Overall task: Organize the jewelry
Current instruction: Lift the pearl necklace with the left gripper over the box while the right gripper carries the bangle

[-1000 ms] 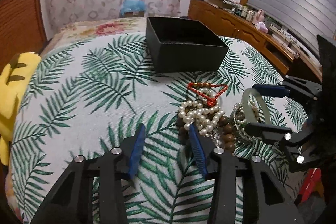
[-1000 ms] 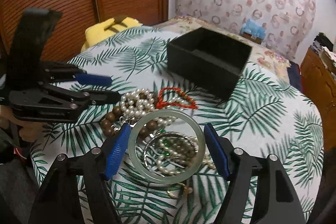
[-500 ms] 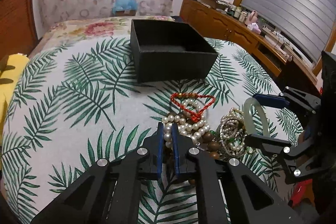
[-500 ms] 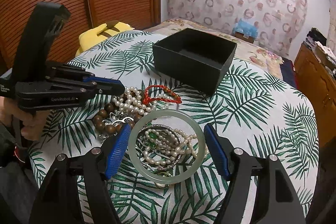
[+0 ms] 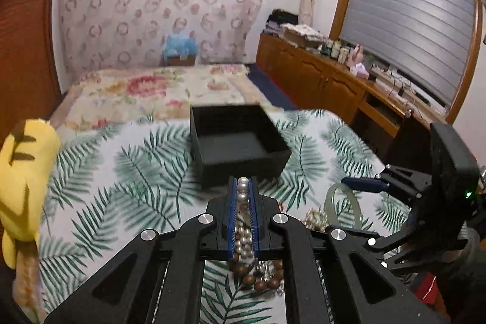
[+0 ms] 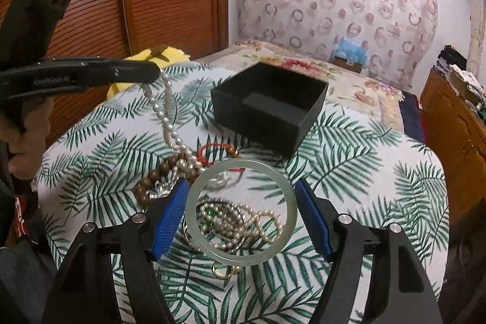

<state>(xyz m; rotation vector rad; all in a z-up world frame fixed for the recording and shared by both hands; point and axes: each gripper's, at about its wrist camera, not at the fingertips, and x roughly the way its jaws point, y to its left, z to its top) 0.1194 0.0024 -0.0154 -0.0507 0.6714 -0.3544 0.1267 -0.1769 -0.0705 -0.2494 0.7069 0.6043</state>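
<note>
My left gripper (image 5: 242, 187) is shut on a white pearl necklace (image 5: 242, 198). In the right wrist view the left gripper (image 6: 153, 72) is raised at the left, and the pearl necklace (image 6: 168, 123) hangs from it down to the jewellery pile. My right gripper (image 6: 241, 213) grips a pale green bangle (image 6: 291, 211) between its blue pads, above the pile. The left wrist view shows the bangle (image 5: 328, 198) upright in the right gripper (image 5: 340, 205). An open black box (image 6: 258, 117) stands behind the pile, and its inside looks bare in the left wrist view (image 5: 243, 169).
On the leaf-print cloth (image 6: 349, 172) lie a brown wooden bead bracelet (image 6: 152, 181), a red cord bracelet (image 6: 212, 148), pearl strands with a green stone (image 6: 237, 217) and a gold ring (image 6: 224, 272). A yellow plush toy (image 5: 24, 172) sits at the left edge. A bed (image 5: 152, 87) lies beyond.
The left gripper went from open to shut on the pearl necklace and rose, drawing the strand up off the pile. The right gripper kept hold of the bangle and lifted slightly.
</note>
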